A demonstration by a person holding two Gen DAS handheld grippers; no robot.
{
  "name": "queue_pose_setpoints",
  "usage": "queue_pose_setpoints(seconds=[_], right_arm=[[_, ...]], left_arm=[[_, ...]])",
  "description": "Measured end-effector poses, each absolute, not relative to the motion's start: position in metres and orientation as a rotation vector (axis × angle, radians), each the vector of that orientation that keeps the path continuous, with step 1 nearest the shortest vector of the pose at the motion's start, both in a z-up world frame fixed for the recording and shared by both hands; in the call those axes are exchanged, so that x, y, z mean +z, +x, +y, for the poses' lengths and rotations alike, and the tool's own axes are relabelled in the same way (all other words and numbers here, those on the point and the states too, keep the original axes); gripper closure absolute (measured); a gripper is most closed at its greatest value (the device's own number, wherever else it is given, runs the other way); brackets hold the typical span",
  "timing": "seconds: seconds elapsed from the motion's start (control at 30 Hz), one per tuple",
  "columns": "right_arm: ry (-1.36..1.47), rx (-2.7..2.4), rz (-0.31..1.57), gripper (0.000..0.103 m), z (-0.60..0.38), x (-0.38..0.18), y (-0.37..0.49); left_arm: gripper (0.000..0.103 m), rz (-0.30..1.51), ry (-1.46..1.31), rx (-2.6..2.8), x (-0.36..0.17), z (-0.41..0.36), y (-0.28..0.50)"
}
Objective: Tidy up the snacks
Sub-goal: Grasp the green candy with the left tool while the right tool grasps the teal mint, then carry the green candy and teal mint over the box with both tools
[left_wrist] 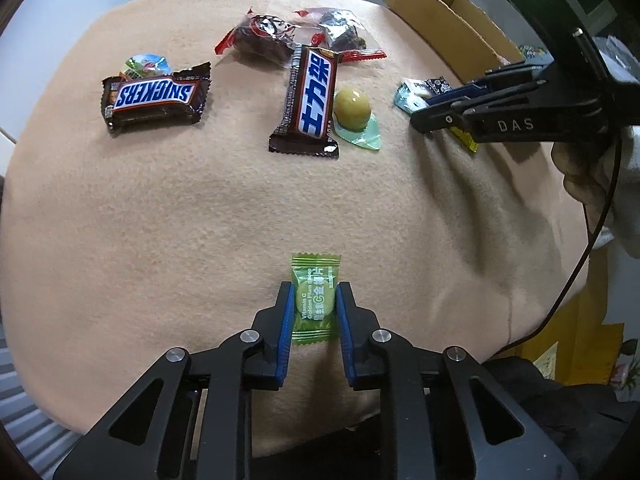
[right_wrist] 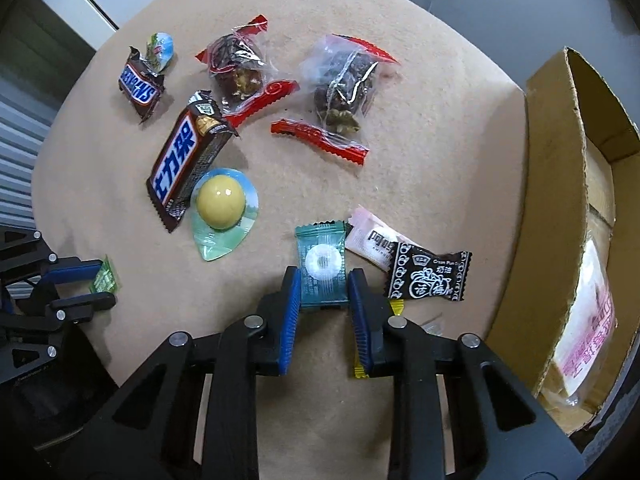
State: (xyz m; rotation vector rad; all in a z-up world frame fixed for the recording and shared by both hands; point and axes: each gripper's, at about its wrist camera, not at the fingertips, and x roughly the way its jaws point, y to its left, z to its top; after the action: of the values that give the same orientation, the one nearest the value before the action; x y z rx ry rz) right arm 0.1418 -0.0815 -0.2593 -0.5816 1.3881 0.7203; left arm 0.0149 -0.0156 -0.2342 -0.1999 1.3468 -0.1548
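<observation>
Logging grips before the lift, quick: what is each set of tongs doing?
Left tongs: closed on the green plum candy.
Right tongs: closed on the teal mint candy.

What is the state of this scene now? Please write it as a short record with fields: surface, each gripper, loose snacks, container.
surface: peach cloth
left gripper: shut on green candy
right gripper: shut on teal candy
loose snacks: two Snickers bars, two red-edged date packs, yellow ball candy, black candy, pink sachet
container: cardboard box at the cloth's edge, beside the right gripper
</observation>
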Motion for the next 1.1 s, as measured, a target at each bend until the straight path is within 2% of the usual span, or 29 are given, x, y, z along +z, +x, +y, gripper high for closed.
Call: queue_pose_setpoints(seconds=[0.2, 0.67, 1.1], right_arm=[[-0.524, 0.716, 1.378, 0.078, -0.098, -0.249, 0.142], [-0.406, 0.705, 1.317, 0.078, -0.123, -0.206, 0.133], [-0.277, 0.602, 1.234, 0.078, -0.176, -0.157, 0.139]], left_arm=[[0.084, 1.334, -0.221, -0.149, -0.238, -0.008, 0.012], [0.084, 1.267, -0.236, -0.140, -0.203, 0.015, 0.008], [0.084, 1.175, -0.120, -0.256, -0.159, -0.021, 0.071]])
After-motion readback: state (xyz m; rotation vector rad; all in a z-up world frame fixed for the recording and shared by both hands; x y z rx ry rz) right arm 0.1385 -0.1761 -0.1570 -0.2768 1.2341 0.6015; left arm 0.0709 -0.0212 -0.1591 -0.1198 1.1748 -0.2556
